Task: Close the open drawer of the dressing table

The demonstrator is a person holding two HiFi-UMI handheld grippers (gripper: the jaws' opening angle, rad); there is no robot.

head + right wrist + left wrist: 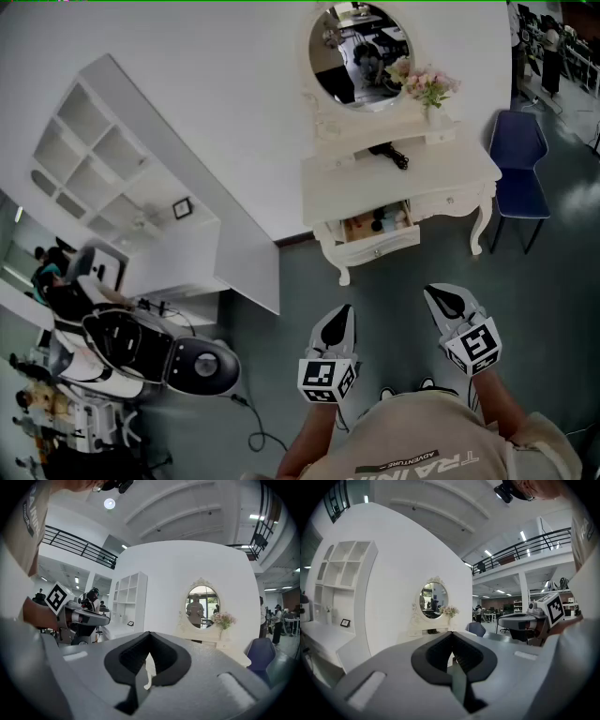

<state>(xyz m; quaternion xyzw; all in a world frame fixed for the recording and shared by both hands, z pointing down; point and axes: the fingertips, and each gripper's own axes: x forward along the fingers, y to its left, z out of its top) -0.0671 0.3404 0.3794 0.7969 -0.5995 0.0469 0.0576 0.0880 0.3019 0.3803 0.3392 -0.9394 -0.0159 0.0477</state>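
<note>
We hold both grippers low in front of our body, side by side above the floor (384, 291). Both are aimed at the dressing table (412, 173) and are well short of it. The left gripper (340, 319) sits slightly nearer to us than the right gripper (447, 302), and the two do not touch. Our forearms (314, 431) run back from them and are cut off by the bottom edge. The marker cubes mostly cover our hands.

In the left gripper view its jaws are clenched, tips meeting, with nothing between them. The right gripper view shows the same: jaws pressed together and empty. Only a thin slit is left behind the tips, and a white table leg (147, 674) shows through it.

The drawer (380, 228) is on the table's left side as we face it. It is pulled out towards us, well apart from both grippers. Things lie inside it, too small to make out. In both gripper views the grippers' own grey bodies cover the drawer, and only the mirror (361, 52), the flowers (427, 86) and the table's upper part rise above them. A dark object (392, 155) lies on the tabletop; we cannot tell what it is. A blue chair (518, 159) stands just right of the table.
</note>
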